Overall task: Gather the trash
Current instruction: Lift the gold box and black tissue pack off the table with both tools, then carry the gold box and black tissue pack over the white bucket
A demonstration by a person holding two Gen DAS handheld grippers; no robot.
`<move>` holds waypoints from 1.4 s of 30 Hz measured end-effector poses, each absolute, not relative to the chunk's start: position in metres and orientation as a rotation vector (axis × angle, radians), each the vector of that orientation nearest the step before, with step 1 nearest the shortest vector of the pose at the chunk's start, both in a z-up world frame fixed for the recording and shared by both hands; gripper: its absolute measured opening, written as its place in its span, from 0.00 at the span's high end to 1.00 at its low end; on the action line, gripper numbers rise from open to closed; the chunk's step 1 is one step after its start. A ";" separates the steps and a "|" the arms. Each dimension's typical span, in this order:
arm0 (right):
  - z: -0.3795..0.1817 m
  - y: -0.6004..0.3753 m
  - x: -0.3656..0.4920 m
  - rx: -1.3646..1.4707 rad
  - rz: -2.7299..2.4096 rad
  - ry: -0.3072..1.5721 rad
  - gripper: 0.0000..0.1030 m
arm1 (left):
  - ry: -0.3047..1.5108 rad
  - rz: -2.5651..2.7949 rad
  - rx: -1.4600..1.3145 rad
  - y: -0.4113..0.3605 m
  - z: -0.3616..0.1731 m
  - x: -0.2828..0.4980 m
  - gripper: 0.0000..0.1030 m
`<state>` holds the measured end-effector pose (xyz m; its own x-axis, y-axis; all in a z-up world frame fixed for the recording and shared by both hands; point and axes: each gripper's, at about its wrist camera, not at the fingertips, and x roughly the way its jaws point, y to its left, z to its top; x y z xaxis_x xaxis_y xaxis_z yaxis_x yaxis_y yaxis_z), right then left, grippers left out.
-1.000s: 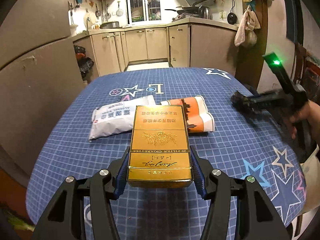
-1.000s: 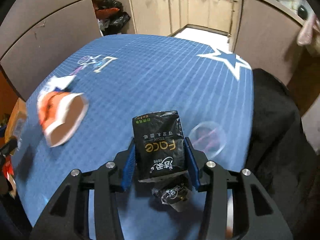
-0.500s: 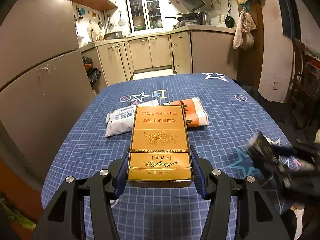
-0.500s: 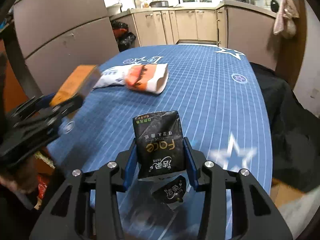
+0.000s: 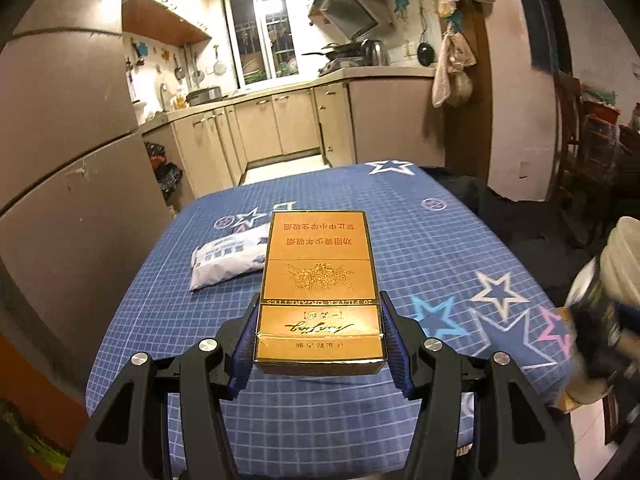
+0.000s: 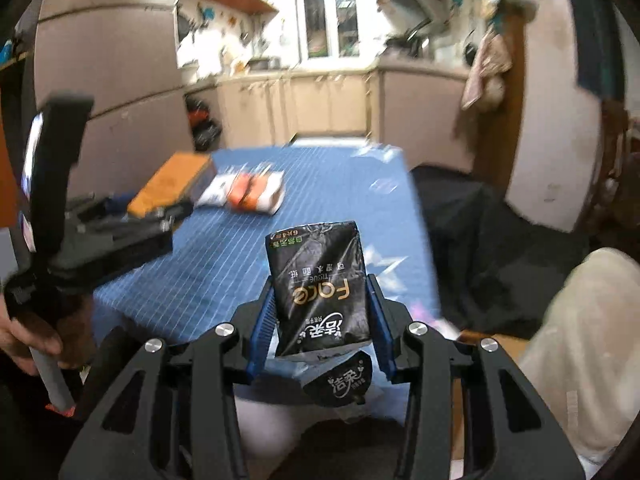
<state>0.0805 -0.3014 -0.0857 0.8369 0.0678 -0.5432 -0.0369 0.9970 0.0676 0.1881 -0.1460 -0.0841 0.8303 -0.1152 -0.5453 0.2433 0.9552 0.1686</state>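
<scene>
The gold cigarette carton [image 5: 320, 292] sits clamped in my left claw [image 5: 320, 344], both blue pads pressed flat against its long sides, its printed face up and its far end reaching out over the blue star-patterned table [image 5: 420, 248]. My right claw [image 6: 322, 320] grips the black tissue pack [image 6: 320, 292] the same way, pads pinching it on both sides, the pack standing upright with its gold lettering facing me and a loose black flap hanging below.

Taking the table as my landmark: the carton hangs above the table's near edge, not resting on it. From my right wrist view the carton [image 6: 172, 188] and the left claw [image 6: 120, 228] show up over the table's left side, with my left hand [image 6: 28, 336] wrapped round the handle. The tissue pack hovers off the table's near end, roughly level with its right half.

On the table two pieces lie together toward the far left: a white plastic pouch [image 5: 228, 260], partly hidden behind the carton, and an orange-and-white wrapper [image 6: 256, 196] touching it. A dark cloth [image 6: 480, 240] lies just beside the table's right edge. Beyond the far end of the table stand beige kitchen cabinets [image 5: 280, 124]. The right wrist view is blurred.
</scene>
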 end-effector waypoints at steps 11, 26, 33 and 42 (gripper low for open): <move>-0.065 -0.367 0.035 0.094 -0.137 0.471 0.60 | 0.493 -0.324 0.298 -0.215 -0.062 0.169 0.45; -0.060 -0.456 -0.039 0.194 -0.378 0.382 0.60 | 0.427 -0.577 0.357 -0.339 -0.043 0.140 0.45; -0.061 -0.473 -0.056 0.183 -0.449 0.371 0.60 | 0.417 -0.678 0.393 -0.397 -0.045 0.125 0.45; -0.062 -0.500 -0.065 0.153 -0.532 0.409 0.60 | 0.383 -0.790 0.450 -0.464 -0.052 0.100 0.45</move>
